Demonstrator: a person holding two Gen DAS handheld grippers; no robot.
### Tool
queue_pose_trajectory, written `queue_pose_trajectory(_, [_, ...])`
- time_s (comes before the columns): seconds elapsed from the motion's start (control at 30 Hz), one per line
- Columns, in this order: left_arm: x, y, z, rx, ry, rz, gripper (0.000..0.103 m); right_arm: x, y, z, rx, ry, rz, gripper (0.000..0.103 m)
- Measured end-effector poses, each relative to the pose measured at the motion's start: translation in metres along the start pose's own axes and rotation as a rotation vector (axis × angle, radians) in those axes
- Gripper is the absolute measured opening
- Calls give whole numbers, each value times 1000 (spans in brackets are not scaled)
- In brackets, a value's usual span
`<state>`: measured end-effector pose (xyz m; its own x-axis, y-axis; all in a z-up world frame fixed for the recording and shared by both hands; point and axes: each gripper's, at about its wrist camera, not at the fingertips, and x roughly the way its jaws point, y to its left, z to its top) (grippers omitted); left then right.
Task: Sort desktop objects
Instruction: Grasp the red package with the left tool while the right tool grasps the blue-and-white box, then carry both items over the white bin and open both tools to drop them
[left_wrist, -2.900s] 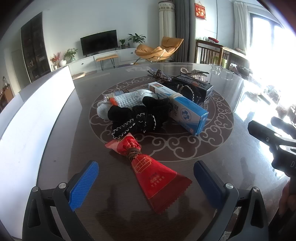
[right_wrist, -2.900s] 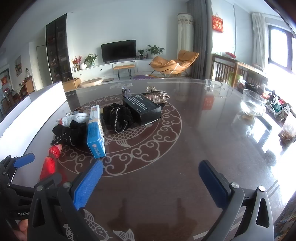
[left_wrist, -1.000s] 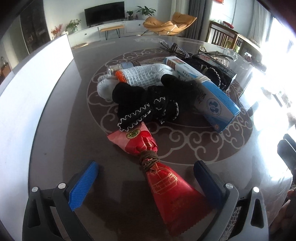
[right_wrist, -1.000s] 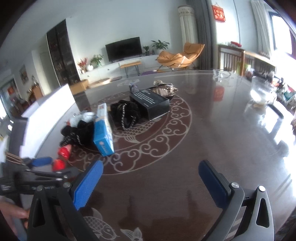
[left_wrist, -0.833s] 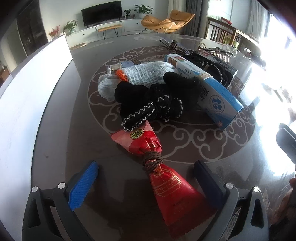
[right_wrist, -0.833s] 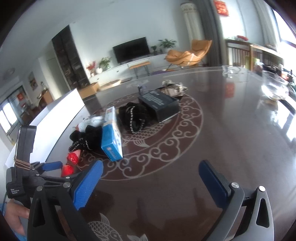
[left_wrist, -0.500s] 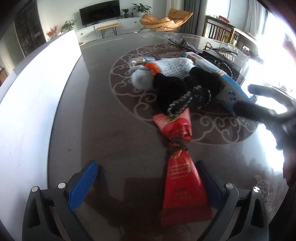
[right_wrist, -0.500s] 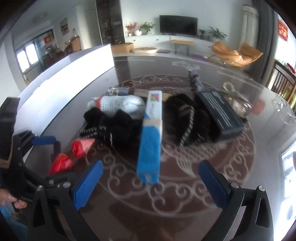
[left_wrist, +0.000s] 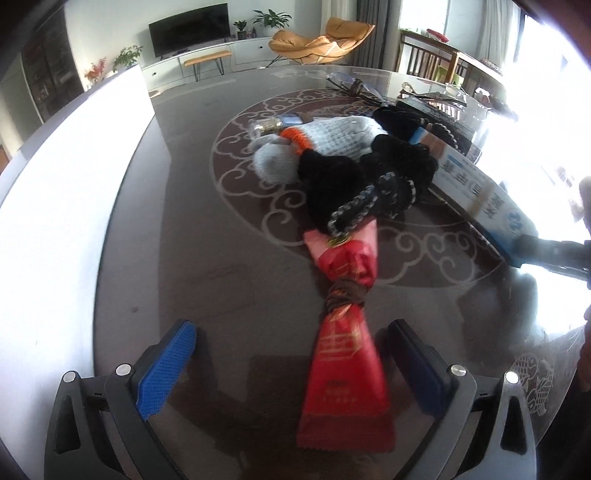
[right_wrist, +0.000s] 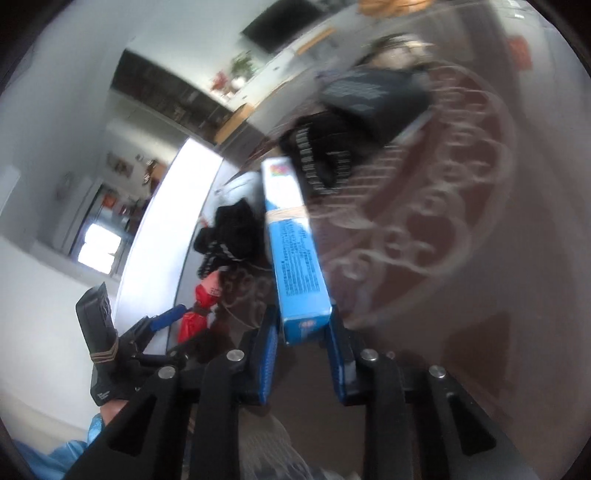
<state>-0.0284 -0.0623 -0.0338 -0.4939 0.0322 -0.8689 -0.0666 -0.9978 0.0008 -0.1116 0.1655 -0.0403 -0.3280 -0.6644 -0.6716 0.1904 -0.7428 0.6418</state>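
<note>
Glossy table (left_wrist: 229, 280), shiny foil pkg (left_wrist: 343, 369), knit gloves (left_wrist: 354, 184), cardboard box (right_wrist: 295, 254)

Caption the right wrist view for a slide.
Right gripper shut on the near end of the blue box on the patterned table.

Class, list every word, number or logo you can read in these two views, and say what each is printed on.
Nothing can be read for certain.
Blue box: dense dark print and large characters, too blurred to read.
Red packet: gold print and a round sticker, illegible.
Black box: white lines of text, smeared by motion.
White label on the left gripper, seen in the right wrist view: too small to read.
</note>
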Motion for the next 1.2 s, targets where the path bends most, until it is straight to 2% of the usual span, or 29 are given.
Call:
queue_pose_trajectory(0.03, [1, -4, 2, 9, 0, -4, 103, -10, 4, -1, -42, -14, -62, 42])
queue_pose_trajectory(0.07, [2, -9, 4, 16, -2, -8, 103, -24, 13, -5, -101, -29, -142, 75])
queue_pose_trajectory(0.1, [4, -13, 6, 18, -5, -9, 103, -27, 24, -4, -164, -37, -230, 103])
queue_pose_trajectory(0.2, [6, -21, 10, 14, -11, -6, 103, -21, 59, 3, -362, -29, -339, 103])
queue_pose_trajectory(0.27, [4, -21, 9, 17, -14, -8, 100, 0, 71, 20, -490, 2, -402, 103])
queue_pose_trajectory(0.3, [-1, -19, 6, 20, -33, -11, 82, 15, 75, 26, -544, 19, -435, 103])
queue_pose_trajectory(0.33, [-6, -18, 5, 23, -48, -12, 59, 22, 76, 28, -584, 40, -462, 103])
queue_pose_trajectory(0.37, [-10, -15, 3, 26, -54, -15, 47, 38, 78, 31, -627, 77, -494, 102])
queue_pose_trajectory(0.4, [-12, -12, 2, 26, -51, -20, 21, 49, 79, 31, -646, 104, -502, 89])
queue_pose_trajectory(0.43, [-15, -6, 0, 18, -43, -39, 20, 58, 78, 31, -651, 138, -496, 73])
queue_pose_trajectory(0.47, [-17, 0, -2, -2, -37, -62, 19, 56, 77, 30, -629, 154, -463, 51])
queue_pose_trajectory(0.5, [-20, 8, -7, -30, -34, -85, 19, 51, 77, 27, -605, 146, -447, 45])
queue_pose_trajectory(0.57, [-29, 19, -18, -68, -39, -121, 19, 38, 76, 15, -571, 145, -449, 45])
queue_pose_trajectory(0.73, [-61, 25, -30, -111, -84, -193, 19, -13, 70, -10, -398, 108, -323, 45])
queue_pose_trajectory(0.83, [-96, 35, -25, -131, -159, -208, 19, -36, 78, -12, -351, 72, -255, 45])
queue_pose_trajectory(0.93, [-132, 55, -16, -158, -225, -200, 19, -41, 102, -7, -342, 52, -190, 45])
queue_pose_trajectory(1.03, [-167, 92, -11, -199, -283, -151, 19, -44, 142, -6, -344, 16, -101, 45])
queue_pose_trajectory(1.2, [-191, 173, -15, -306, -297, 38, 19, -18, 250, -6, -420, -88, 81, 45])
